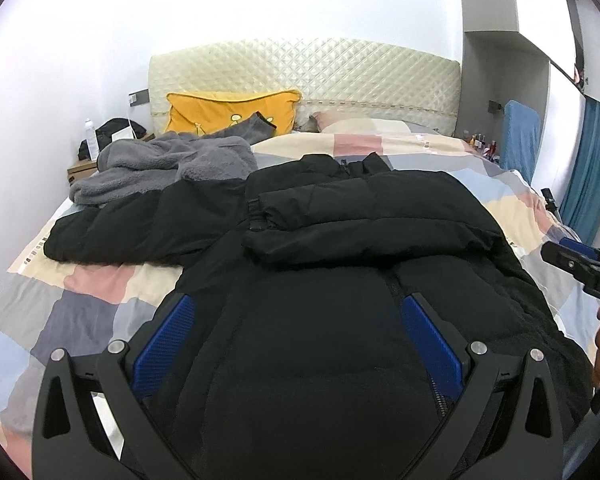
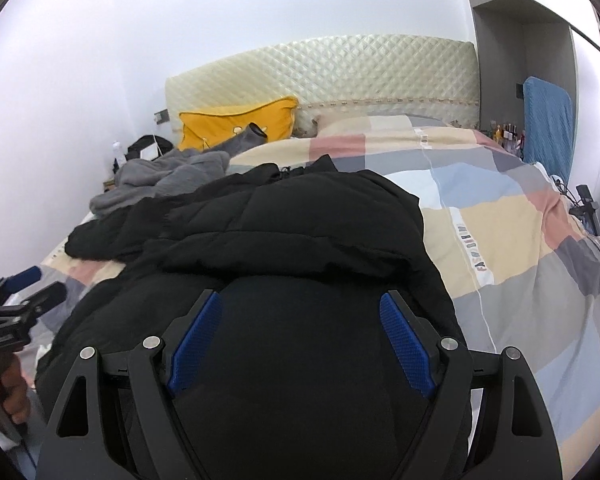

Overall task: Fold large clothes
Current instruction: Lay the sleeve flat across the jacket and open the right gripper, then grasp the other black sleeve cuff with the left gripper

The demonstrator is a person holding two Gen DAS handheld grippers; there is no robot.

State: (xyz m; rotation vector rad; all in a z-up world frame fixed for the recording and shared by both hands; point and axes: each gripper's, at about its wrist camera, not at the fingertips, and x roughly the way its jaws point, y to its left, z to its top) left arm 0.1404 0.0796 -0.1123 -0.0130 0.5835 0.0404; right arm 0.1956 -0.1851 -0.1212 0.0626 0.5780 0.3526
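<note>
Patchwork bedding covers the bed (image 1: 100, 280), which runs back to a quilted cream headboard (image 1: 308, 76) against a white wall. From the left wrist view, a black puffer jacket (image 1: 340, 240) lies spread over the near half of the bed, one sleeve folded across its chest and the other stretched toward the bed's left edge. A grey fleece garment (image 1: 168, 164) is heaped near the far left corner, before a yellow pillow (image 1: 228, 112). The left tool (image 1: 296, 320) stands wide above the jacket's lower part, gripping nothing. At the right edge the right tool (image 1: 576, 256) shows.

From the right wrist view, the right tool (image 2: 300, 320) is likewise spread wide over the jacket (image 2: 300, 216), its blue pads (image 2: 408, 348) clear of the fabric. The left tool (image 2: 28, 284) shows at the left, held by a hand (image 2: 12, 388).
</note>
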